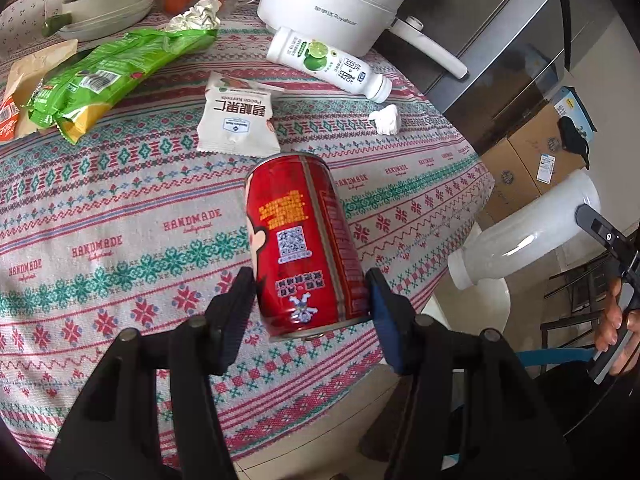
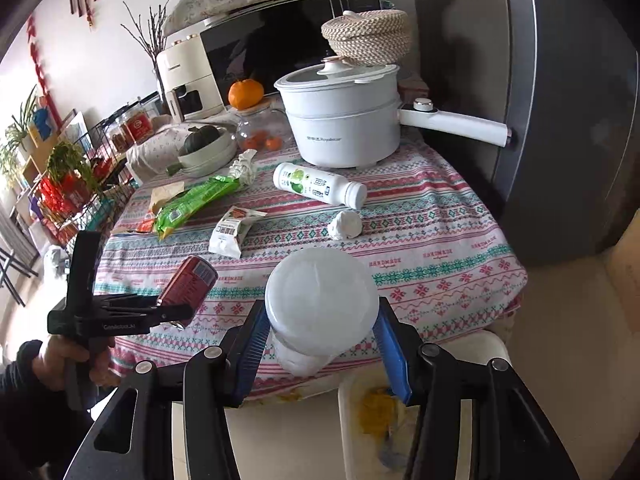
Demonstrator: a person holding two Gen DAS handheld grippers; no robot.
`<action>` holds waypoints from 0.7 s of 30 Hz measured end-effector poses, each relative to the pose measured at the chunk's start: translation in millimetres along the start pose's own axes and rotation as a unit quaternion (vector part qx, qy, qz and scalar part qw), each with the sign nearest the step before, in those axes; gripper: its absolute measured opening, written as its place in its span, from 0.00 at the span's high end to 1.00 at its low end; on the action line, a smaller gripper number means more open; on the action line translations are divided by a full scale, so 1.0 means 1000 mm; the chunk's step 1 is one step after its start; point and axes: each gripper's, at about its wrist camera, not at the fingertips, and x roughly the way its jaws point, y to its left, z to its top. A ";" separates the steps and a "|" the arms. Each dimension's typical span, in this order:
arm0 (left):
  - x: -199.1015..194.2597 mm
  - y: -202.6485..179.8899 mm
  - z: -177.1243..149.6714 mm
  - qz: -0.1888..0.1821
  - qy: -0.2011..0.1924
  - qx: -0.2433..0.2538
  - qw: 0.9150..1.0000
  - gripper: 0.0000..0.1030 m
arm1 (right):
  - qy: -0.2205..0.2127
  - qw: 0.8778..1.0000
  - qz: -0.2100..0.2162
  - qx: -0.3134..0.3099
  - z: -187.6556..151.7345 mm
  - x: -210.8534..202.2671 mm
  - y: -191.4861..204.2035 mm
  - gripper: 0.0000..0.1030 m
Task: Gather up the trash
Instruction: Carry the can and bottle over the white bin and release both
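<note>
Patterned tablecloth (image 2: 420,240) carries white pot (image 2: 340,120); lime bottle (image 2: 320,184) (lying down); wrappers (image 2: 192,204).

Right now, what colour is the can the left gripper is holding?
Red, with yellow writing down its side. The can shows best in the left wrist view, between the jaws.

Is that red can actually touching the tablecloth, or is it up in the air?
Apart. In the right wrist view the red can is tilted between the left gripper's fingers, lifted above the tablecloth.
</note>
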 end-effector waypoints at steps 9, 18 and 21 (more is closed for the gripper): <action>0.004 -0.037 -0.006 -0.020 0.005 0.039 0.999 0.44 | -0.021 0.996 -0.069 0.045 -0.020 -0.052 -0.056 0.48; 0.019 -0.083 -0.011 -0.038 0.020 0.074 0.996 0.44 | 0.047 0.982 -0.152 0.097 -0.056 -0.051 -0.115 0.48; 0.026 -0.100 -0.013 -0.048 0.023 0.082 0.995 0.44 | 0.077 0.979 -0.163 0.099 -0.065 -0.039 -0.122 0.48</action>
